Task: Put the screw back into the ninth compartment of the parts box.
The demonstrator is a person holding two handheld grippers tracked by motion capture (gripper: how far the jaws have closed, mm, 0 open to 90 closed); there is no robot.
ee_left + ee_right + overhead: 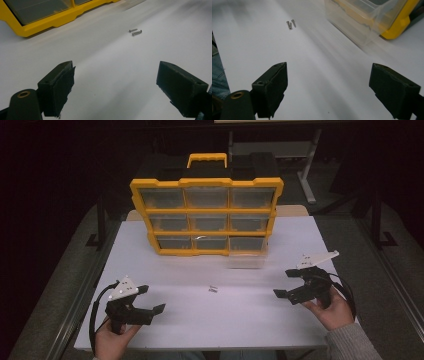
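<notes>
A yellow organiser case (207, 215) with clear drawers stands upright at the back middle of the white table (190, 320). One clear drawer (245, 261) sits pulled out on the table by the case's lower right corner. Two small metal screws (212, 289) lie side by side mid-table. My left gripper (151, 299) hovers open at the front left, held by a hand, with nothing between its jaws. My right gripper (285, 283) is open at the right, also empty. The screws (135, 31) lie ahead of my left gripper (116, 82). From my right gripper (328, 85) the screws (291, 24) show far left and the drawer (362, 22) far right.
The case has a yellow carry handle (207, 159) on top and a black back. Its yellow frame (37, 22) fills the left gripper view's upper left. Bare table lies between the two grippers and the screws. Dark floor and a table leg (307, 175) lie beyond.
</notes>
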